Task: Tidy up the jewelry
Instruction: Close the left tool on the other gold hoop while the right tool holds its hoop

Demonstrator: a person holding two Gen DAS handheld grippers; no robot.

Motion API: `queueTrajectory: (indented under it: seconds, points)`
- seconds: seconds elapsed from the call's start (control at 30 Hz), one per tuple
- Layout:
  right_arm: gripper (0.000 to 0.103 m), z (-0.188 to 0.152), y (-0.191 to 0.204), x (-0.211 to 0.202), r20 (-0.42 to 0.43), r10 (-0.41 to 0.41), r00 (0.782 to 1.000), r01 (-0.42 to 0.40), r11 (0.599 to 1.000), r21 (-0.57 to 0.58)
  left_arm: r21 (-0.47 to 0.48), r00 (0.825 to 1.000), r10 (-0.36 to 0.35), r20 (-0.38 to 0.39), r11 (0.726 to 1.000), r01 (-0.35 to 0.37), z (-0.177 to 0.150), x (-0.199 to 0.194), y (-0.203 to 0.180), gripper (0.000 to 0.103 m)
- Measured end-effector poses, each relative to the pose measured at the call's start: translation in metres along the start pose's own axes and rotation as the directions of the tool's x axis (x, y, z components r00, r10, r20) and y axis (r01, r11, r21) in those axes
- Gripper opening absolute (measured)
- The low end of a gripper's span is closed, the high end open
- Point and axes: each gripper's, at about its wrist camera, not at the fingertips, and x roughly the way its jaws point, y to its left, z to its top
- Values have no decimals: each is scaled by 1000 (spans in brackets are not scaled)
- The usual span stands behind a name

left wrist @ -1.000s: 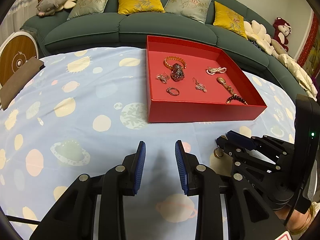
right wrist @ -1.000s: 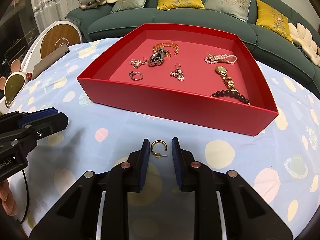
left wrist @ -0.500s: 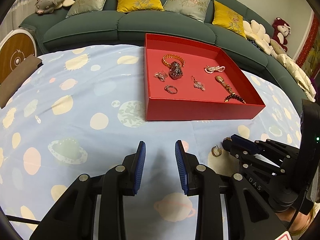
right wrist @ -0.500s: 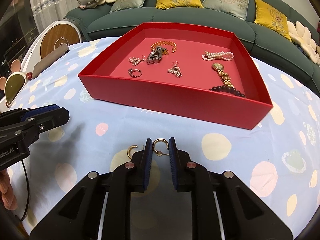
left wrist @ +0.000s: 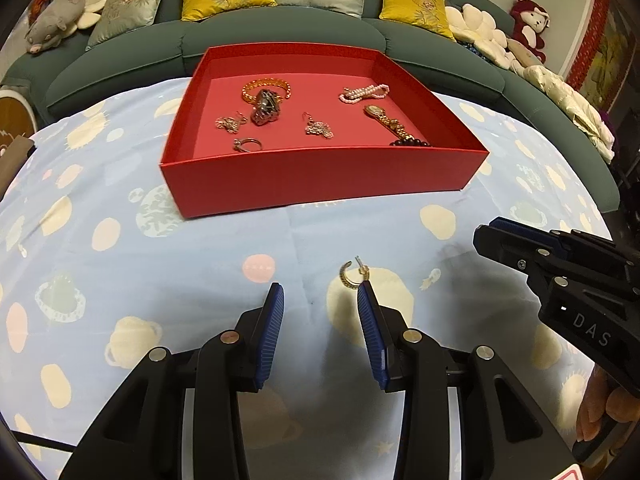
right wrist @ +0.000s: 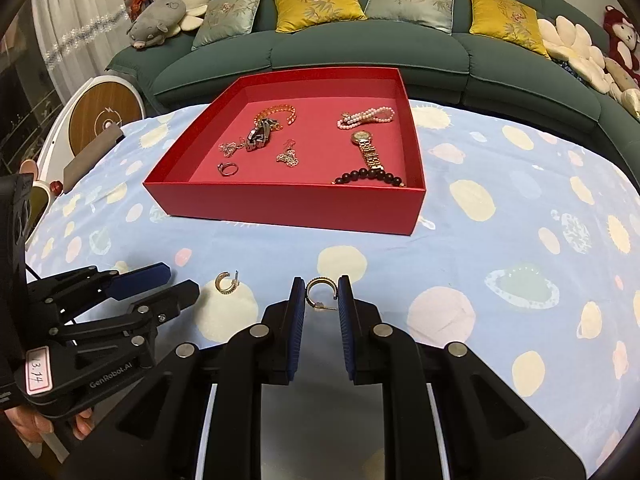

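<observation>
A red tray (left wrist: 320, 176) (right wrist: 280, 204) on the blue spotted cloth holds bracelets, earrings, a ring and a gold watch (right wrist: 366, 148). My right gripper (right wrist: 321, 292) is shut on a gold hoop earring (right wrist: 318, 288), held between its blue pads near the cloth. It also shows at the right of the left wrist view (left wrist: 504, 236). A second gold hoop earring (left wrist: 352, 274) (right wrist: 226, 282) lies on the cloth, just ahead of my open, empty left gripper (left wrist: 320, 300), by its right fingertip.
A green sofa (right wrist: 360, 52) with cushions and plush toys runs behind the table. A round white and wood device (right wrist: 104, 116) stands at the left. The cloth around the tray bears only its printed spots.
My left gripper has opened wider and moved right toward the loose earring. My right gripper has closed on the other hoop and shifted right, away from the loose one.
</observation>
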Motion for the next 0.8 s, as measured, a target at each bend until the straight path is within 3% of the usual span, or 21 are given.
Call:
queueTrajectory:
  seconds: [0.23, 0.8]
  points:
    - [16, -4, -9, -2, -5, -2, 1000, 2, 1000, -3, 34, 1000, -7, 5, 999, 7, 3, 11, -19, 37]
    - [16, -10, -17, -6, -10, 5, 1000, -5, 1000, -9, 88, 997, 51, 64, 995, -57, 4, 21, -32, 36]
